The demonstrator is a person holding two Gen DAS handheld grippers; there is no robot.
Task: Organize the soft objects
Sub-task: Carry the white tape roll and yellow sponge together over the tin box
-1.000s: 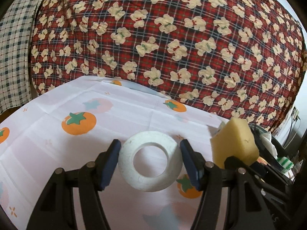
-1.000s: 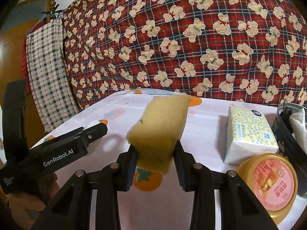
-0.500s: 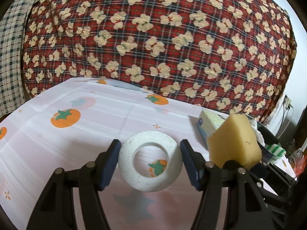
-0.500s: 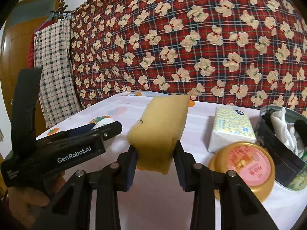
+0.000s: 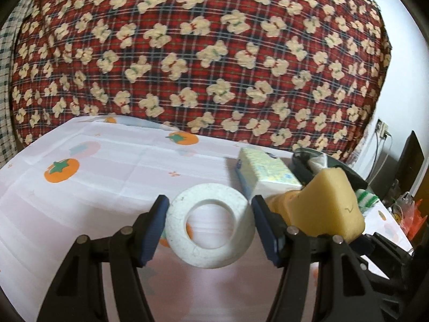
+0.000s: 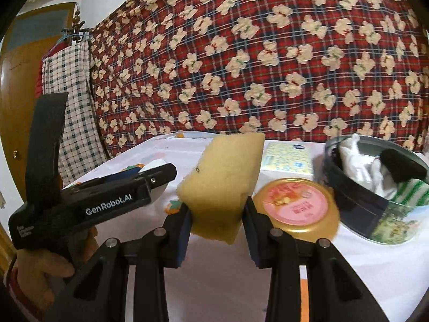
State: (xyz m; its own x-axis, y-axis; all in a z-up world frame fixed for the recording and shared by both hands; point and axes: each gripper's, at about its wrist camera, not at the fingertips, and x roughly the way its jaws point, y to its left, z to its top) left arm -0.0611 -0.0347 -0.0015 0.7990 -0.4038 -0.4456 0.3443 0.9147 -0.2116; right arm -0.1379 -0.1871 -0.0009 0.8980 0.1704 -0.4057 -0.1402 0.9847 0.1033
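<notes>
While held above the tablecloth (image 5: 112, 177), white foam ring (image 5: 210, 226) clamped in left gripper (image 5: 209, 226), yellow sponge (image 6: 222, 185) pinched upright in right gripper (image 6: 217, 224), gold-lidded jar (image 6: 296, 209) beyond, tissue pack (image 6: 288, 161) and dark basket (image 6: 356, 196) behind, bear-print quilt (image 6: 268, 53) farthest.

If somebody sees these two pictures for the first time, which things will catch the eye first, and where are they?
First, the red plaid blanket with cream bears fills the whole background behind the table. In front, the left gripper clamps a white foam ring above the fruit-print tablecloth, and the right gripper clamps a yellow sponge. To the right of the sponge stand a gold-lidded jar and a dark round tin holding cloths.
</notes>
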